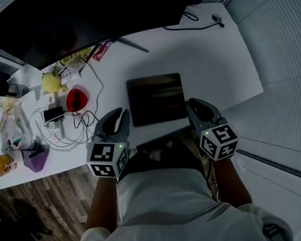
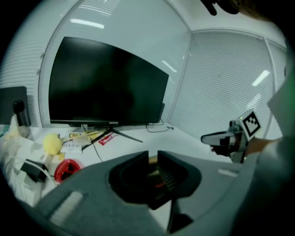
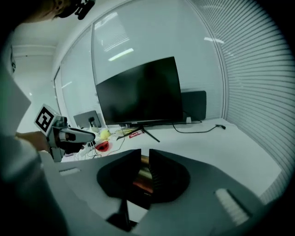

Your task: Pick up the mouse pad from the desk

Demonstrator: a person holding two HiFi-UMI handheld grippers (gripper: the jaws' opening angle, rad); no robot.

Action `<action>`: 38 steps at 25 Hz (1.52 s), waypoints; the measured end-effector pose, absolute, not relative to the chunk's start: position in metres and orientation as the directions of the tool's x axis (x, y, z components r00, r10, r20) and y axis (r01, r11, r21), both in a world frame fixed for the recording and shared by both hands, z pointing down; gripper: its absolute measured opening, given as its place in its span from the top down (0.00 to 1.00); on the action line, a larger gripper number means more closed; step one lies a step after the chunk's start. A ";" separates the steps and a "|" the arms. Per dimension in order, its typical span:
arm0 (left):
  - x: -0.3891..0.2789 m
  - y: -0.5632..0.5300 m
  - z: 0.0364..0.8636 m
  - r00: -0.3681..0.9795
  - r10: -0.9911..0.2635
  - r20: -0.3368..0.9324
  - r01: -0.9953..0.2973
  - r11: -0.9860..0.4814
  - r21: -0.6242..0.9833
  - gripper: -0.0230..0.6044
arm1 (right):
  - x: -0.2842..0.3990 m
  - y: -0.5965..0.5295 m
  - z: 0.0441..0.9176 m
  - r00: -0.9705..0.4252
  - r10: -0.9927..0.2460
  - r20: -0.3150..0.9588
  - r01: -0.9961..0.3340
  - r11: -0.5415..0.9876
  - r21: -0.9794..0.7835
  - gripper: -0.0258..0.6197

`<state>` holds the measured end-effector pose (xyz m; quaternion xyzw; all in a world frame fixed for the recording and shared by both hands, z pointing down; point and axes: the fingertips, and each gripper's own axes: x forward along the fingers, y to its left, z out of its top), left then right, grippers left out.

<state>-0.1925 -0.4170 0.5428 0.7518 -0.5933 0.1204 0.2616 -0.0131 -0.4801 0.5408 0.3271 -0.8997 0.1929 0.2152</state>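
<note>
Pale cloth of a person's shirt [image 1: 167,218] is seen at the bottom of the head view, with both forearms stretched up the frame. Just above them, in the lower middle, the grey left gripper [image 1: 120,116] and the grey right gripper [image 1: 193,105] are held over the near edge of the white desk [image 1: 216,65], each bearing its marker cube. In each gripper view the jaws are shown slightly apart, with a narrow slit between the pads and nothing pinched in it. Between the two grippers, at the centre of the head view, the dark rectangular mouse pad [image 1: 156,98] is laid flat on the desk, its near corners just beside the jaw tips; whether they touch it cannot be told. To the left of centre, a round red object [image 1: 76,99], a yellow ball-like object [image 1: 50,81] and a tangle of thin cables [image 1: 69,134] are spread over the desk. Across the top of the frame, a wide black monitor [image 1: 91,12] is stood at the far edge.
</note>
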 end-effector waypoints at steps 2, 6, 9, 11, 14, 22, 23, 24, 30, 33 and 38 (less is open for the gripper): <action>-0.196 -0.424 0.568 0.250 -0.801 0.545 -0.959 -0.127 0.253 0.83 | -0.014 -0.492 0.569 -0.663 -0.480 0.574 -0.691 0.687 -0.225 0.82; -0.195 -0.440 0.623 0.199 -0.722 0.662 -0.973 -0.068 0.219 0.74 | -0.008 -0.518 0.629 -0.572 -0.424 0.702 -0.731 0.652 -0.202 0.69; -0.186 -0.445 0.667 0.147 -0.652 0.744 -0.986 -0.042 0.159 0.72 | -0.006 -0.526 0.670 -0.528 -0.366 0.767 -0.728 0.661 -0.185 0.59; -0.176 -0.445 0.694 0.140 -0.589 0.796 -0.989 -0.049 0.137 0.65 | -0.008 -0.524 0.694 -0.513 -0.317 0.798 -0.713 0.674 -0.191 0.56; -0.165 -0.448 0.723 0.137 -0.515 0.846 -0.990 -0.043 0.134 0.57 | -0.010 -0.524 0.721 -0.494 -0.256 0.831 -0.696 0.689 -0.201 0.53; -0.156 -0.448 0.749 0.105 -0.449 0.887 -0.993 -0.006 0.114 0.50 | -0.007 -0.520 0.743 -0.453 -0.209 0.867 -0.681 0.708 -0.185 0.51; -0.155 -0.448 0.749 0.100 -0.449 0.888 -0.994 -0.004 0.110 0.51 | -0.008 -0.519 0.743 -0.452 -0.214 0.866 -0.687 0.703 -0.185 0.51; -0.153 -0.447 0.749 0.098 -0.446 0.889 -0.994 -0.001 0.109 0.54 | -0.009 -0.519 0.743 -0.449 -0.220 0.866 -0.692 0.699 -0.182 0.51; -0.151 -0.446 0.748 0.090 -0.440 0.894 -0.994 0.022 0.111 0.59 | -0.011 -0.518 0.743 -0.427 -0.244 0.871 -0.706 0.692 -0.153 0.54; -0.149 -0.447 0.748 0.076 -0.452 0.889 -0.996 0.013 0.091 0.61 | -0.014 -0.515 0.743 -0.434 -0.243 0.868 -0.710 0.684 -0.163 0.60; -0.132 -0.446 0.744 0.077 -0.470 0.879 -0.997 -0.027 0.073 0.83 | -0.021 -0.505 0.740 -0.448 -0.250 0.858 -0.703 0.691 -0.166 0.75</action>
